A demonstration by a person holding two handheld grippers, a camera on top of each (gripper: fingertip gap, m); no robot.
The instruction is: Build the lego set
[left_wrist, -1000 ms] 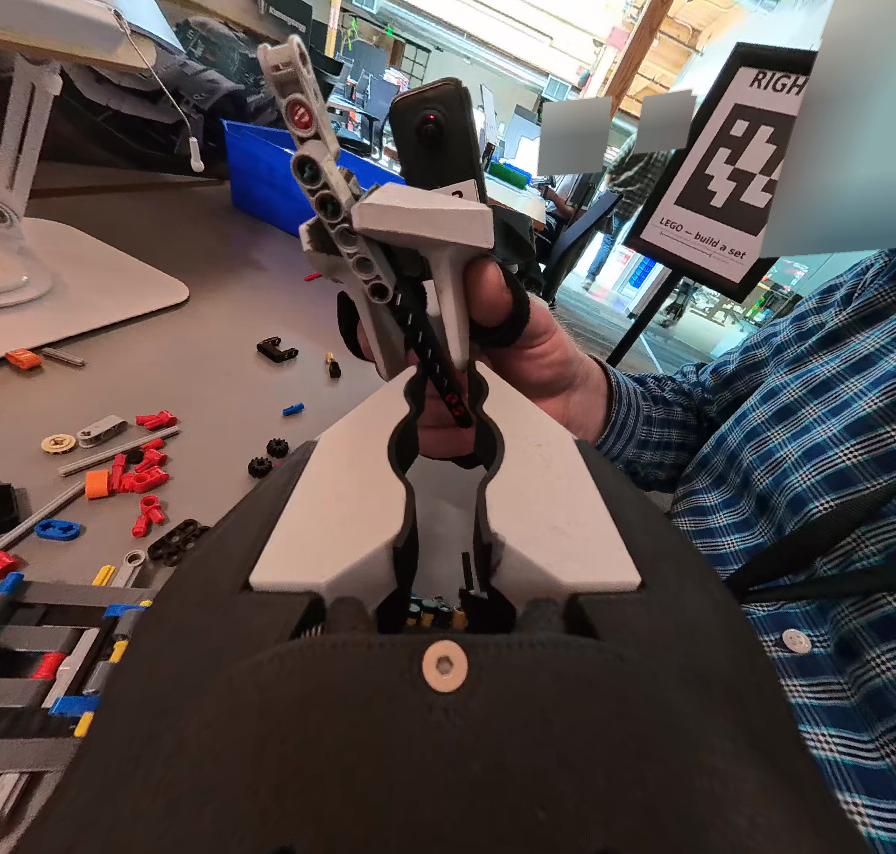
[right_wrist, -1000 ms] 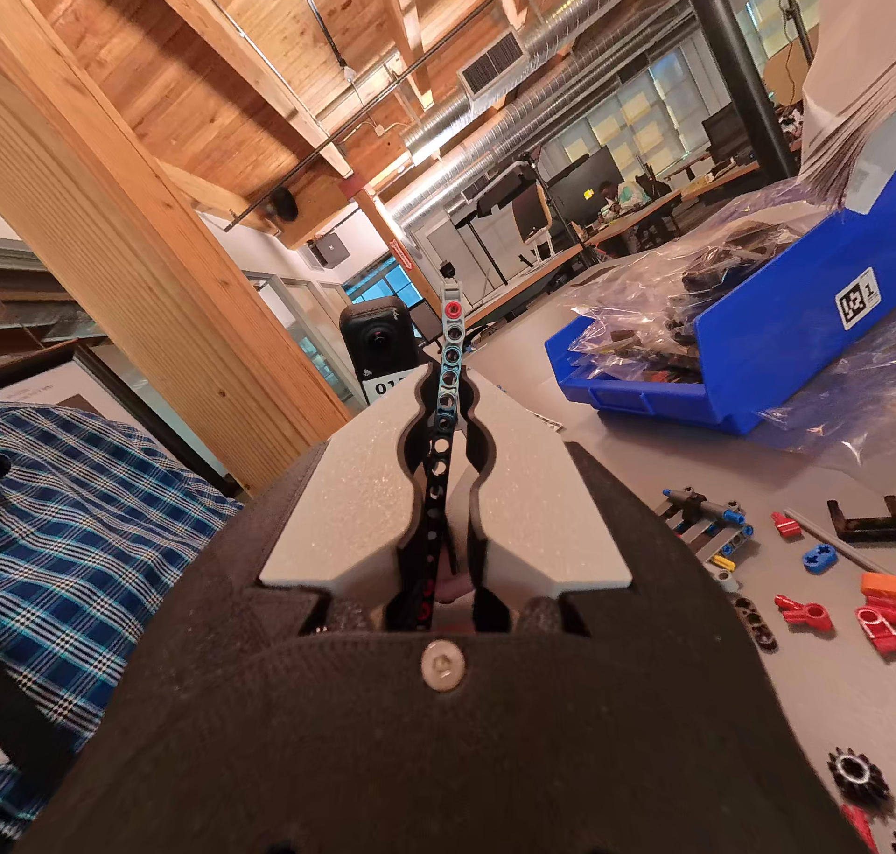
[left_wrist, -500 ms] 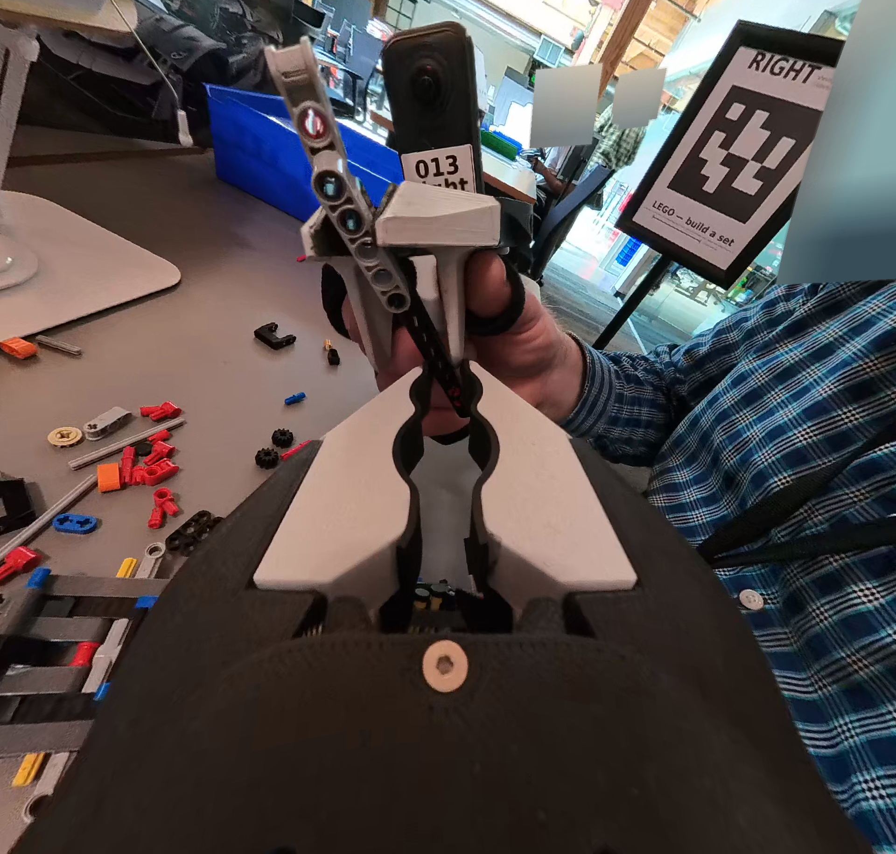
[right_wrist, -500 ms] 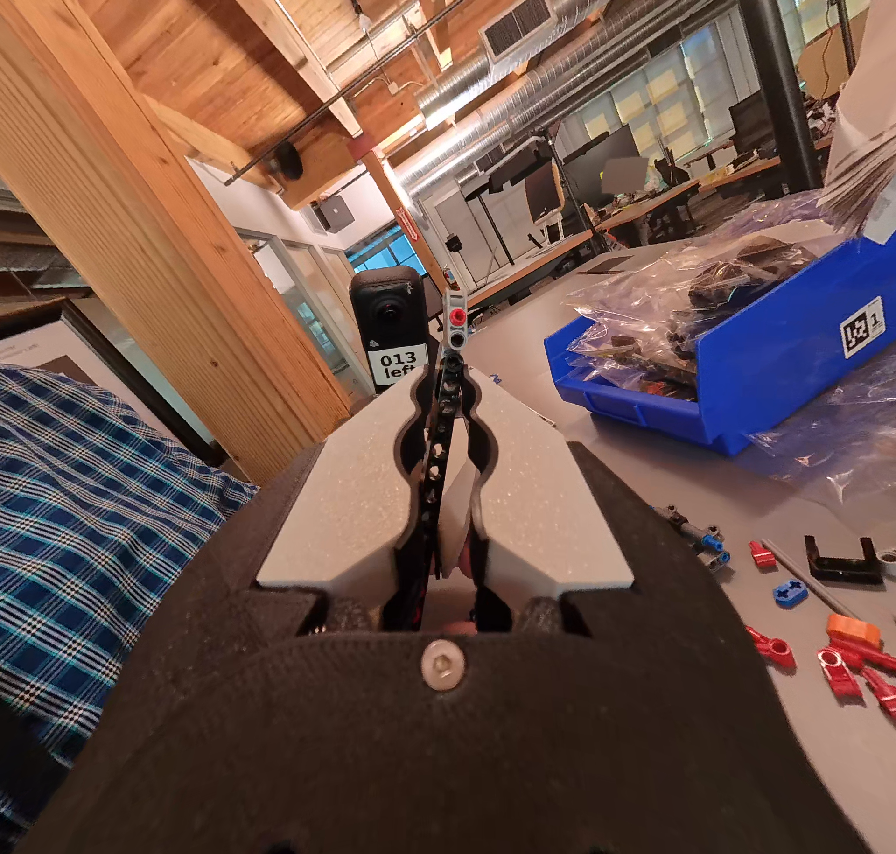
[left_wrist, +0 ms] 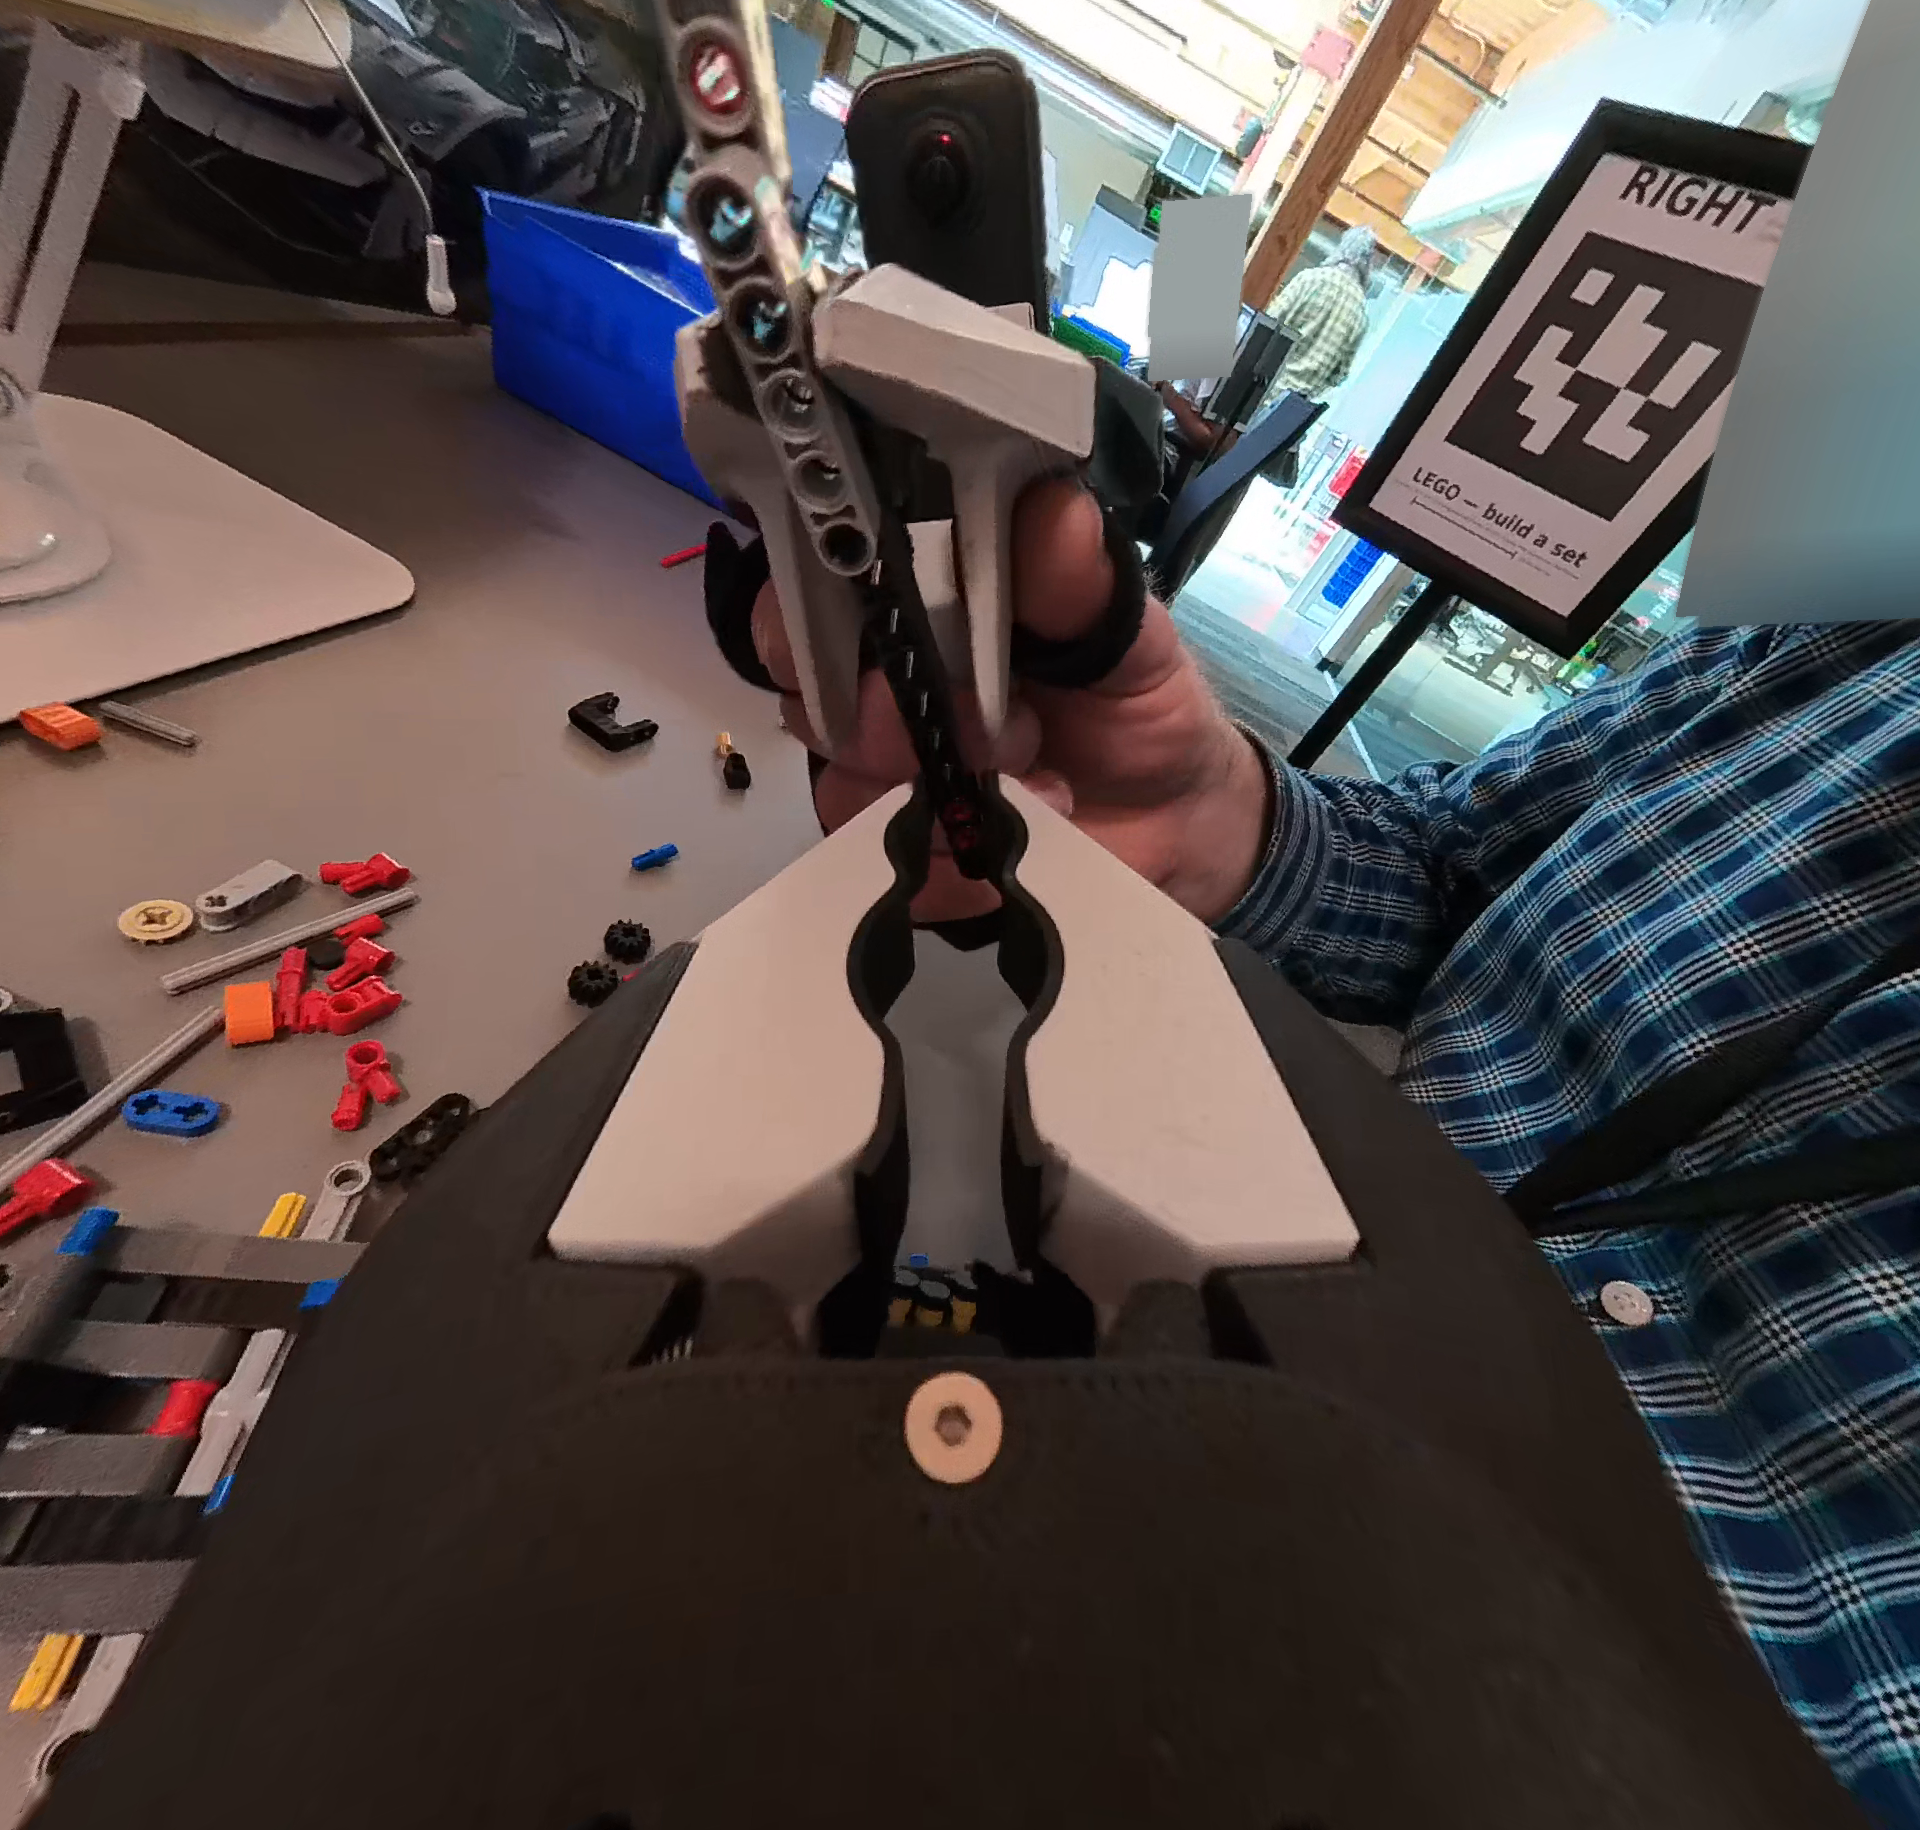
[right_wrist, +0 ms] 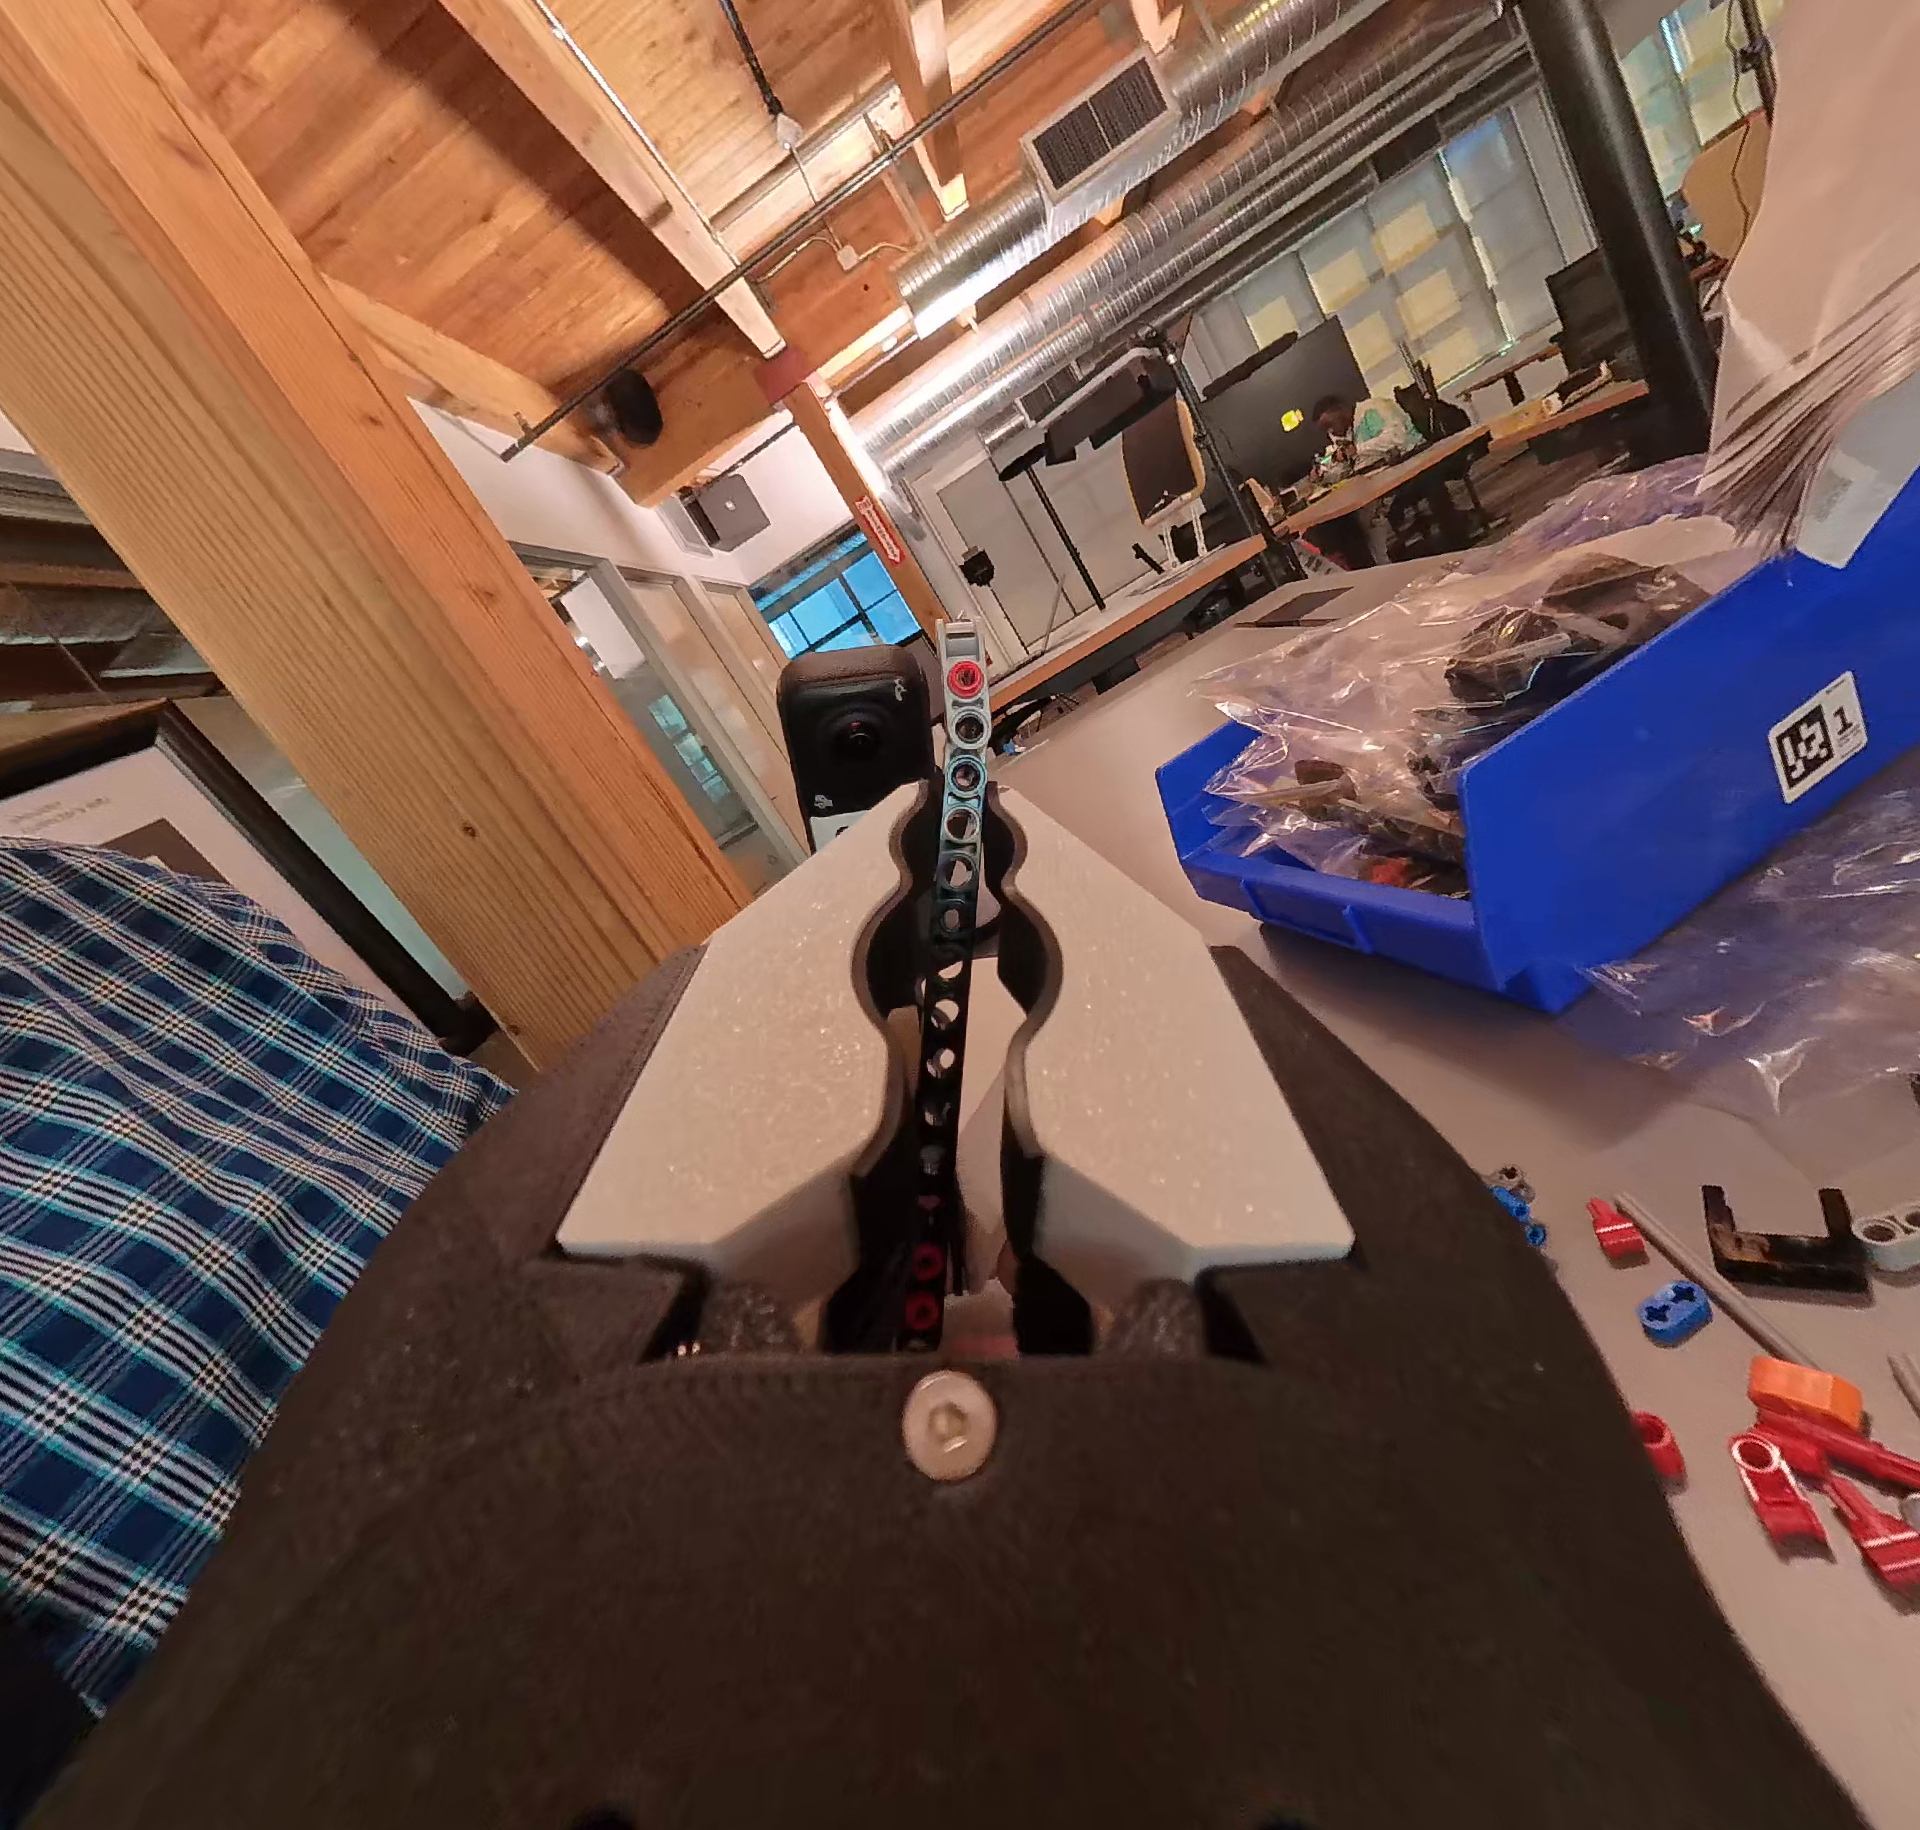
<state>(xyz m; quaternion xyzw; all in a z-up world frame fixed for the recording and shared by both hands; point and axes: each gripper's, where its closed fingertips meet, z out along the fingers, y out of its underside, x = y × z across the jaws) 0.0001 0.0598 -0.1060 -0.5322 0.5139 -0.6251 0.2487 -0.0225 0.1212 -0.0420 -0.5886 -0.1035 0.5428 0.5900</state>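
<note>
Lego parts lie loose on the grey worktop (left_wrist: 447, 637) at my far left: an orange block (left_wrist: 249, 1012), a cluster of small red connectors (left_wrist: 348, 996), a flat blue two-hole link (left_wrist: 171, 1112) and two black toothed gears (left_wrist: 611, 959), with a striped grey, black and blue assembly (left_wrist: 135, 1365) at the near edge. A blue plastic bin (left_wrist: 592, 326) sits farther back. Moving right, my left hand-held gripper (left_wrist: 954, 824) stands slightly parted with nothing between its tips. Just beyond it, the right hand-held gripper (left_wrist: 894, 637), held by a hand (left_wrist: 1101, 720), is clamped on a long beam of grey and black holed lego pieces (left_wrist: 800, 398), raised off the worktop and tilted. From the right wrist camera, that beam (right_wrist: 951, 928) runs lengthwise between my right hand-held gripper (right_wrist: 954, 814) fingers, its grey end with a red pin poking out past the tips. Right of it a blue bin (right_wrist: 1662, 845) holds clear bags of parts (right_wrist: 1434, 700), and more red pieces (right_wrist: 1818, 1479) lie nearby.
</note>
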